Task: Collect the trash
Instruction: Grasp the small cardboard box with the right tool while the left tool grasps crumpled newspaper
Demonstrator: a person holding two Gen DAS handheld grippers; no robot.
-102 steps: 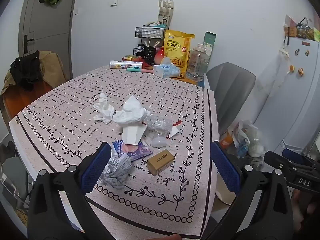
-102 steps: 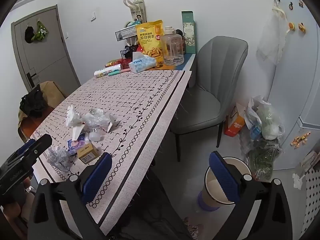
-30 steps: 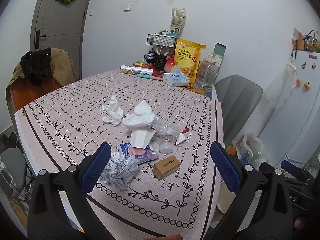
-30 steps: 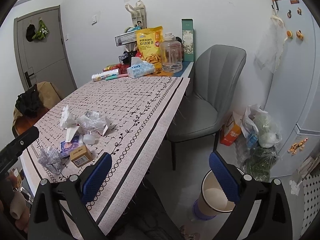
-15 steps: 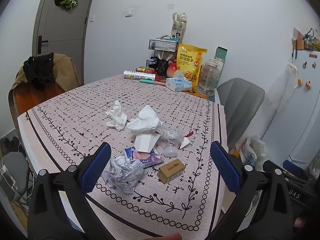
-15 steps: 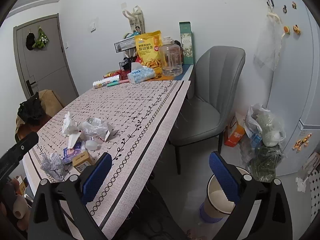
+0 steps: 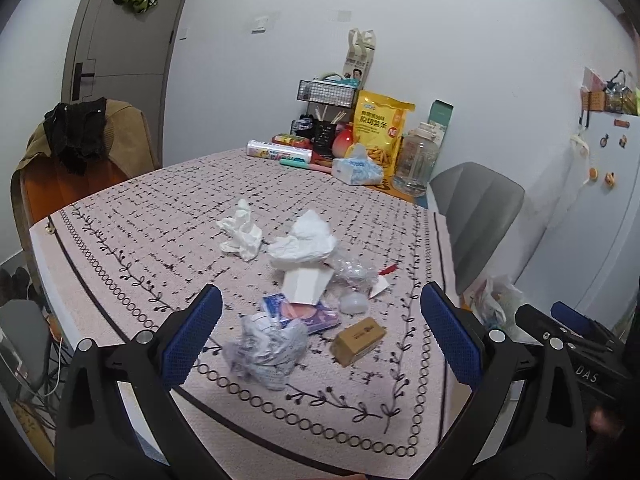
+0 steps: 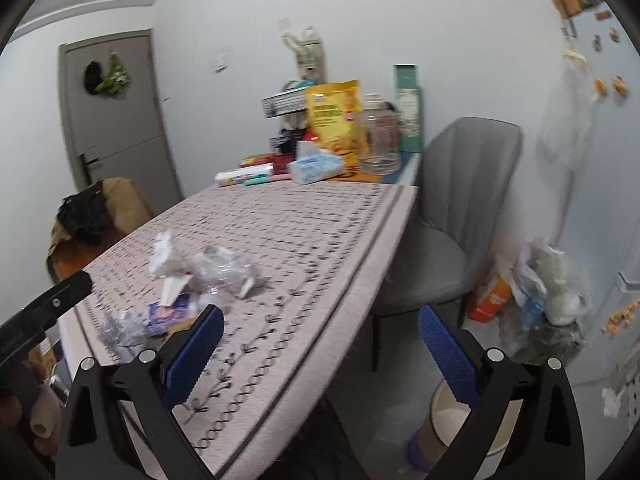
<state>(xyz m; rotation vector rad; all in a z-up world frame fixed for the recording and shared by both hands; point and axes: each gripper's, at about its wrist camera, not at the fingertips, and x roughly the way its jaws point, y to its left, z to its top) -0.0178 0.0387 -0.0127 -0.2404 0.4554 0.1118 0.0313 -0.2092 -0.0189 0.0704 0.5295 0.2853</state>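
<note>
Lettering "DAS" on right gripper [image 7: 576,344] (white, on black)

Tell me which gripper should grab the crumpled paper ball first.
Left. The left gripper is open and faces the crumpled paper ball, which lies between its fingers' line of sight near the table edge. The right gripper, also open, points off the table's side toward the bin.

Crumpled paper [image 7: 266,350] left of small box [image 7: 359,340] on table [image 7: 132,236], tissues [image 7: 302,242] behind them

Crumpled trash [image 7: 296,280] clustered on tablecloth [image 7: 140,240]
</note>
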